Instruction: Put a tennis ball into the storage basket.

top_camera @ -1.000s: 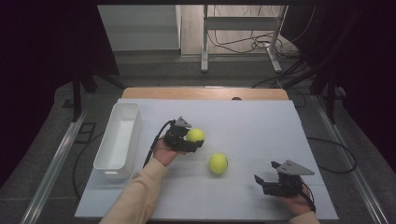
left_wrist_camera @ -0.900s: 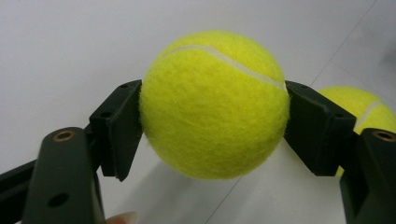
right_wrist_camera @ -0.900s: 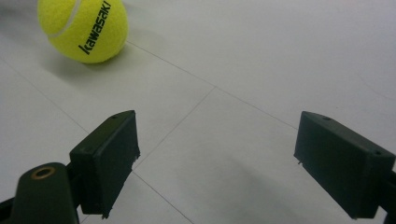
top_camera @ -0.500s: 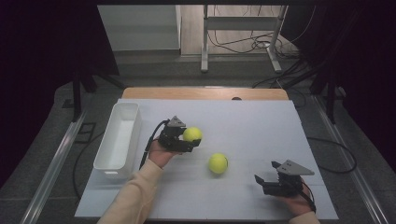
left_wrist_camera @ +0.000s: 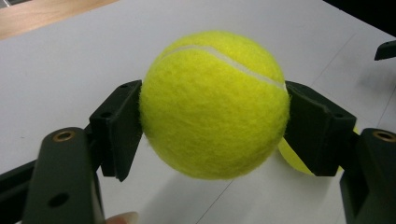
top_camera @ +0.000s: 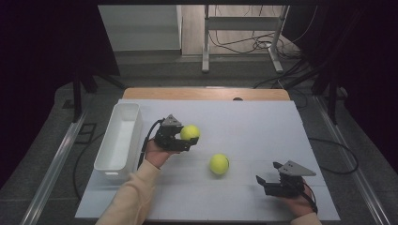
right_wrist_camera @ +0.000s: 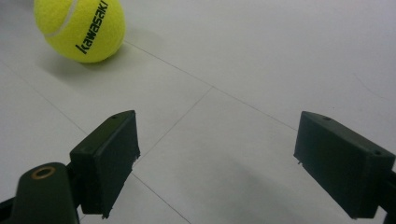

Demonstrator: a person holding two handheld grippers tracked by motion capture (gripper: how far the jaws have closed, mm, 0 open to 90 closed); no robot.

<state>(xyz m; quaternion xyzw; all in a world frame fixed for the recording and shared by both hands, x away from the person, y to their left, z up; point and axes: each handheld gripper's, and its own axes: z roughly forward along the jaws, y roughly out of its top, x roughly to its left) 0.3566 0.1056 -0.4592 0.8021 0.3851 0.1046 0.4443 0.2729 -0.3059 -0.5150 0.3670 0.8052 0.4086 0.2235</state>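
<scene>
A yellow tennis ball hangs a little above the white table, left of centre, with my left gripper shut on it. In the left gripper view the two black pads press the ball from both sides, inside my left gripper. A second tennis ball printed "kawasaki" lies on the table in the middle; it sits ahead and to the left in the right gripper view. My right gripper rests low at the front right, open, with bare table between its jaws.
A long white bin stands on the table's left side, just left of the left hand. The white table top stretches wide behind both balls, with a wooden strip along its far edge. Cables and a metal stand leg lie on the floor beyond.
My left gripper has carried its ball slightly left toward the bin and a little higher. The loose ball and the right gripper have stayed where they were.
</scene>
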